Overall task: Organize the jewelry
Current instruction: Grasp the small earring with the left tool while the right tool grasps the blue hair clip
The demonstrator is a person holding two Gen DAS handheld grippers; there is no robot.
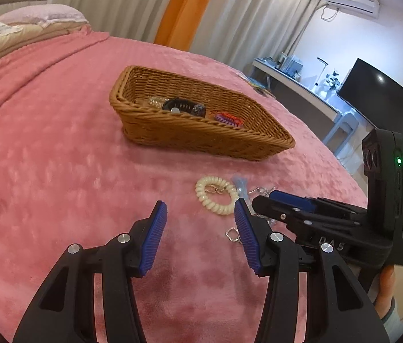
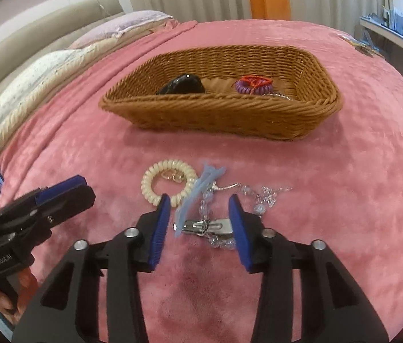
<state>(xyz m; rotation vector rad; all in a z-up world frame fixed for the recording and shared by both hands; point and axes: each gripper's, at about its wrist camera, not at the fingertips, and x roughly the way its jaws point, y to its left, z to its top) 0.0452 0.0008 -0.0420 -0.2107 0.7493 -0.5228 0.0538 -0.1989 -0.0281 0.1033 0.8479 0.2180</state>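
1. Wicker basket sits on the pink bed in the left wrist view, already holding a black hair claw, a purple coil tie and a pale beaded piece at its back corner – so part of the sorting looks done. The left tongs stand wide open over bare blanket, gripping nothing; a cream spiral bracelet lies just ahead of them.

2. From the right wrist view, the right tongs are also spread wide and empty – they straddle a silver hair clip tangled with a crystal bead chain and a light-blue clip. These loose pieces, plus the bracelet, remain outside the basket, near its front wall.
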